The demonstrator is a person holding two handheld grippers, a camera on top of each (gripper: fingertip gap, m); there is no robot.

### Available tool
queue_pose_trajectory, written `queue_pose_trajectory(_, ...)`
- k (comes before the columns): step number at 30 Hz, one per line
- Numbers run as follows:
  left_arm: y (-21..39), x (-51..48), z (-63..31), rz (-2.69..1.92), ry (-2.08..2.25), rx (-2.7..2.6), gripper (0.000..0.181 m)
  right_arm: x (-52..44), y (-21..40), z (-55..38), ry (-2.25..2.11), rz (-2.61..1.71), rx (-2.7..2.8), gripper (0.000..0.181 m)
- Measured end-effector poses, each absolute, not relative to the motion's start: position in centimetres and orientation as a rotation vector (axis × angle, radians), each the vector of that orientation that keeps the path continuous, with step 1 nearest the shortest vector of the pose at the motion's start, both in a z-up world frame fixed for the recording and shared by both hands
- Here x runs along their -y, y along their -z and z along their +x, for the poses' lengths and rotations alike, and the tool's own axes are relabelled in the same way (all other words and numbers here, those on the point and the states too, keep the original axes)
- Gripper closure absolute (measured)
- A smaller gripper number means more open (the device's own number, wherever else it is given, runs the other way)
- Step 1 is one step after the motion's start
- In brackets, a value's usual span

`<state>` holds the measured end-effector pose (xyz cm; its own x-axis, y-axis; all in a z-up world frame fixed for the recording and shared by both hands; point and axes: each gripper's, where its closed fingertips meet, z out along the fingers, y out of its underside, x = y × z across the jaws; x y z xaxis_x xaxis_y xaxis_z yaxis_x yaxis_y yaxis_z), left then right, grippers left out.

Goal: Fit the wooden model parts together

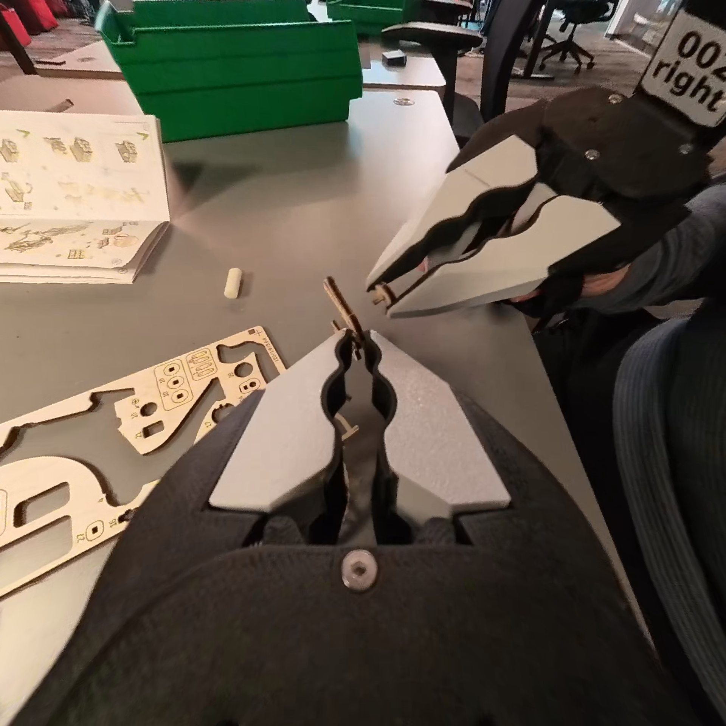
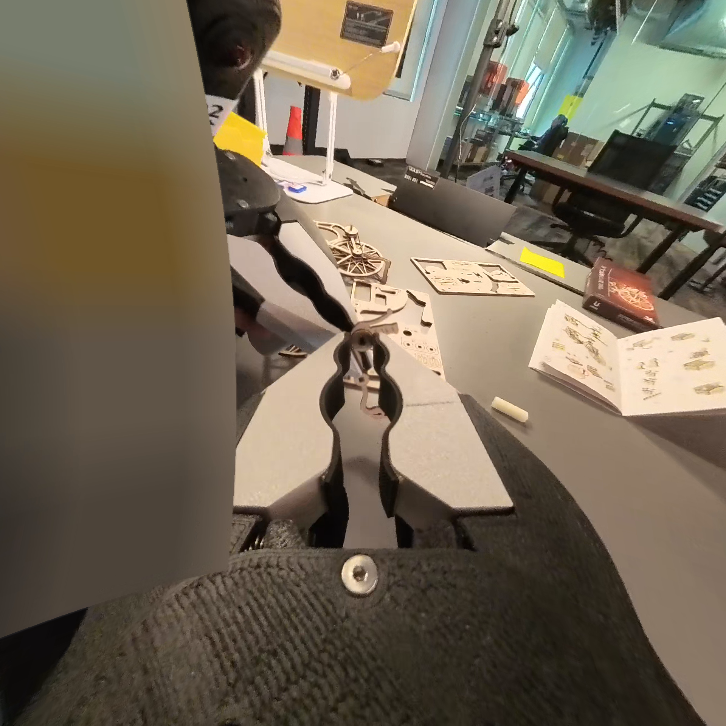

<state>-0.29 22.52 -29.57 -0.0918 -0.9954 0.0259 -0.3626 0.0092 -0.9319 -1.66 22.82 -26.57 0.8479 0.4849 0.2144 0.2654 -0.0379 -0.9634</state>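
— Closest to the tabletop [image 1: 393, 188] edge, what's being held?

— Left hand-held gripper [image 1: 358, 338], fingers pinched shut on a flat wooden arm piece [image 1: 341, 304] that stands tilted up out of its tips. Just beside it, the right hand-held gripper [image 1: 380, 295] is clamped on a small round wooden peg part [image 1: 380, 294], stub pointing toward the arm piece. The two parts are near, not yet touching.

— And from the other side?

— Same meeting point: right hand-held gripper [image 2: 361, 338] closed on the peg part [image 2: 361, 338], the left one's fingers [image 2: 314, 283] coming in from beyond.

— Farther back?

— A punched-out plywood sheet [image 1: 129, 412] lies on the tabletop, a pale wax stick [image 1: 234, 283] beyond it, then an open instruction booklet [image 1: 78, 196]. Past those, stacked green bins [image 1: 243, 70]. The other view shows a half-built wheel model [image 2: 355, 251], another parts sheet [image 2: 471, 275] and a dark box [image 2: 620, 294].

— What could go wrong?

— My guess: the stub meets the hole off-axis. Both parts are gripped by thin edges, so a skewed push could twist one in its fingers, pop it loose, or snap the thin ply.
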Motion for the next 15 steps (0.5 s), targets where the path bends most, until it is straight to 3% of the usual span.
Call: queue_pose_trajectory(15,29.5,-22.4,-0.17,-1.409,1.056,-1.554,0.177,-23.17,26.99,-1.96,-0.206,-1.663,0.598,0.173)
